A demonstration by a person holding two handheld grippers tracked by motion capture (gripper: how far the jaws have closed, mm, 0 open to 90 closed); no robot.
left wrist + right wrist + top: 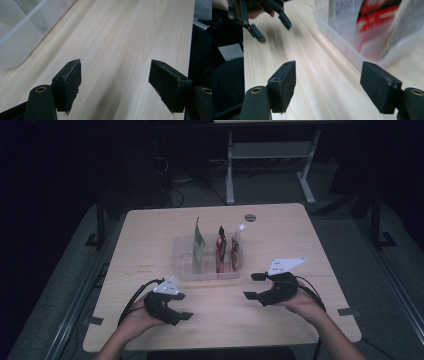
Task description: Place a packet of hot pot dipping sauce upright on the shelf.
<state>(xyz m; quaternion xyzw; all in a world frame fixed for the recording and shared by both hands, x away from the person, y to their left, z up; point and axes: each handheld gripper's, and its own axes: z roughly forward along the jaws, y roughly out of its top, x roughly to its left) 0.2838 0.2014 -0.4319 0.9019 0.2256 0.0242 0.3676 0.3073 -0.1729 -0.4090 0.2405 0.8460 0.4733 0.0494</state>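
A clear plastic bin (206, 270) sits at the middle of the wooden table (150, 235), and three packets stand upright inside it: a greenish one (199, 240) at the left, a red one (221, 246) in the middle and a pale one (236, 245) at the right. All three look sorted into their slots, so the work with them seems either finished or not yet begun; nothing is in transit. The left gripper (181, 306) rests near the table's front edge, jaws spread wide and empty. The right gripper (254, 286) sits just beside the bin's front right corner, likewise spread and holding nothing. A small dark disc (250, 217) lies at the far edge.
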